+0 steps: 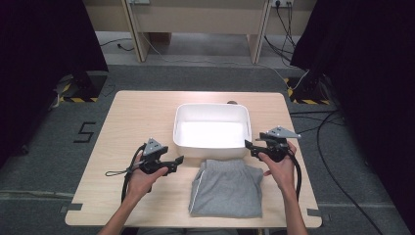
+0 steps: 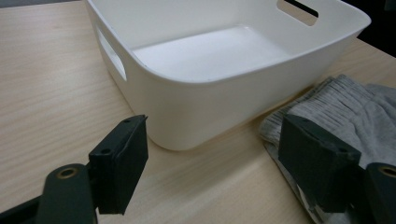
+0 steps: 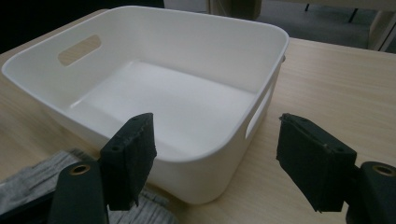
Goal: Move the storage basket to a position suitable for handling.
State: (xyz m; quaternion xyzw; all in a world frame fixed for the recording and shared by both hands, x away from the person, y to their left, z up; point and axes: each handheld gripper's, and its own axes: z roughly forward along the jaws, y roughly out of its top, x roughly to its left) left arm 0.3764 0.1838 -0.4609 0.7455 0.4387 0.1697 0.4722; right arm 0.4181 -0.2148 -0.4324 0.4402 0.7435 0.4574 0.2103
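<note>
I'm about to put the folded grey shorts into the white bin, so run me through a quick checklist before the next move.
1. Left gripper open, nothing between its fingers: ok.
2. Right gripper open and holding nothing: ok.
3. White bin empty inside: ok.
4. Grey shorts folded flat on the table, just in front of the bin: ok.
5. Grippers on either side of the shorts, neither touching them yet: ok.
6. Fold will hold together when lifted: cannot tell.
</note>
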